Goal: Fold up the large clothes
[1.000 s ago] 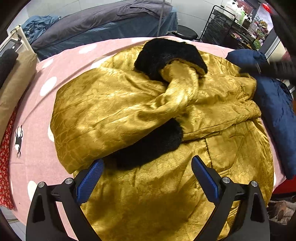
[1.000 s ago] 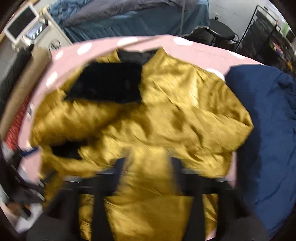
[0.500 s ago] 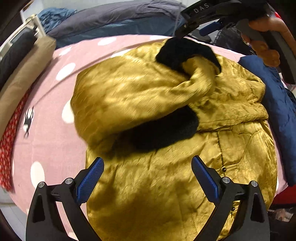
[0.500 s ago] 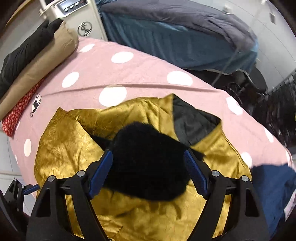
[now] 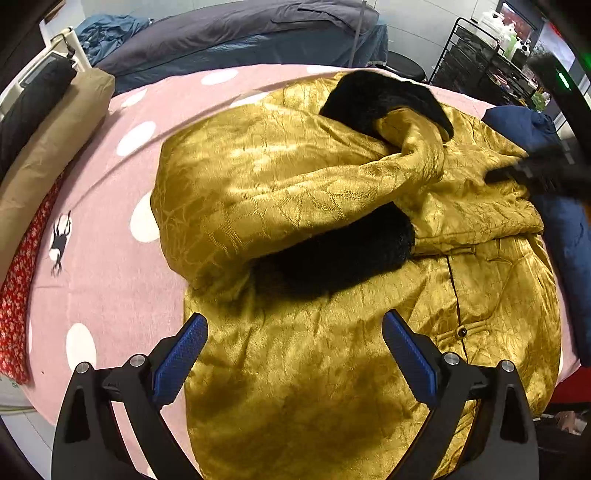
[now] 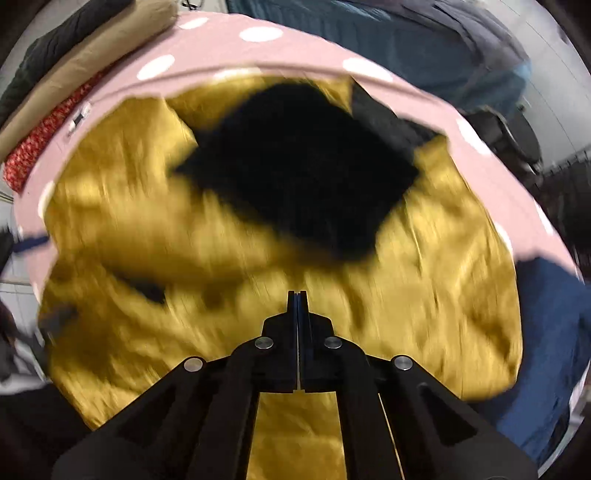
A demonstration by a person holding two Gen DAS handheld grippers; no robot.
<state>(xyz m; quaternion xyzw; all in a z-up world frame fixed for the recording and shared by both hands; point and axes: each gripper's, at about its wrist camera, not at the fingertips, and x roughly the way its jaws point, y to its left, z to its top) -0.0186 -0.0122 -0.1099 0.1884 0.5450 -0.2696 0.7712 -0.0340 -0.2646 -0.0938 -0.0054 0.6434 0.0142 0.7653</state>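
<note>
A gold jacket [image 5: 295, 192] with a black fur collar [image 5: 384, 99] and black fur cuffs lies on the pink polka-dot bed [image 5: 110, 266]; both sleeves are folded across its front. My left gripper [image 5: 291, 343] is open and empty above the jacket's lower hem. My right gripper [image 6: 297, 295] is shut with nothing between its pads, hovering over the jacket [image 6: 424, 277] near the collar [image 6: 295, 166]. The right wrist view is blurred. The right gripper also shows as a dark blur at the right of the left wrist view [image 5: 535, 173].
A navy garment [image 5: 569, 221] lies at the bed's right side. Folded beige, black and red textiles [image 5: 44, 155] are stacked along the left edge. A grey-blue bed [image 5: 240, 33] and a black wire rack [image 5: 480, 55] stand beyond.
My right gripper has closed from wide open and swung down over the jacket's right side. My left gripper stayed open and shifted slightly over the hem.
</note>
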